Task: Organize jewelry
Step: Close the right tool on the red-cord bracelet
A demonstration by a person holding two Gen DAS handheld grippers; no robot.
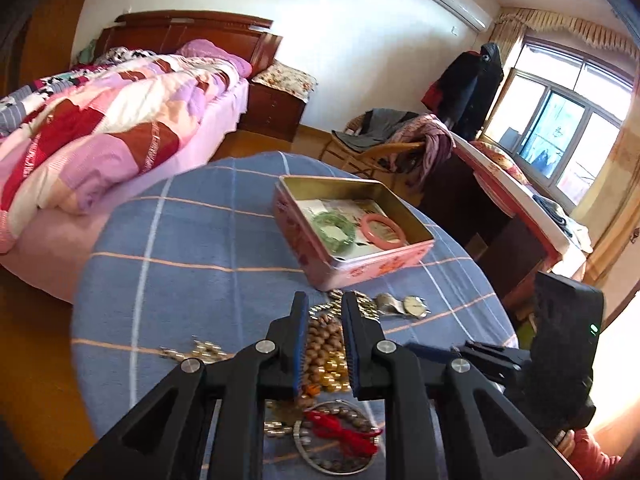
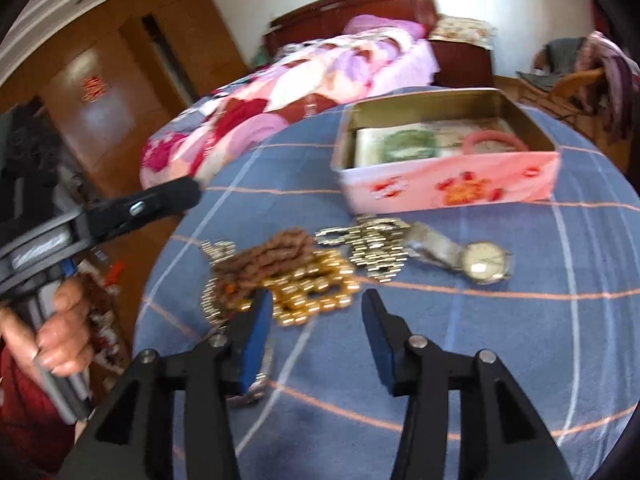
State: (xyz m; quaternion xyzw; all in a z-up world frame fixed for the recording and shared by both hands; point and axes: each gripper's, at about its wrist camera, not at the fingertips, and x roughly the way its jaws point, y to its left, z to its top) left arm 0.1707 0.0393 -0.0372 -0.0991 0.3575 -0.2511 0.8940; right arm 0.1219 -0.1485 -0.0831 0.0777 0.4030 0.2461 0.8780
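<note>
A pink tin box (image 1: 352, 268) (image 2: 448, 184) stands open on the blue checked tablecloth (image 1: 180, 260), with a green bangle (image 1: 334, 230) and a pink bangle (image 1: 384, 232) inside. In front of it lie brown wooden beads (image 2: 264, 260), gold beads (image 2: 312, 292), a pale chain (image 2: 376, 248) and a watch (image 2: 484, 266). My left gripper (image 1: 324, 308) hovers over the brown beads (image 1: 324, 338), its pads a narrow gap apart and clamping nothing. My right gripper (image 2: 316, 300) is open at the gold beads, its left finger (image 2: 256, 320) against them.
A ring of beads with a red tassel (image 1: 340, 436) lies under the left gripper near the table's edge. A bed with a patchwork quilt (image 1: 100, 120) is behind the table on the left. A chair heaped with clothes (image 1: 384, 136) and a desk (image 1: 500, 208) stand to the right.
</note>
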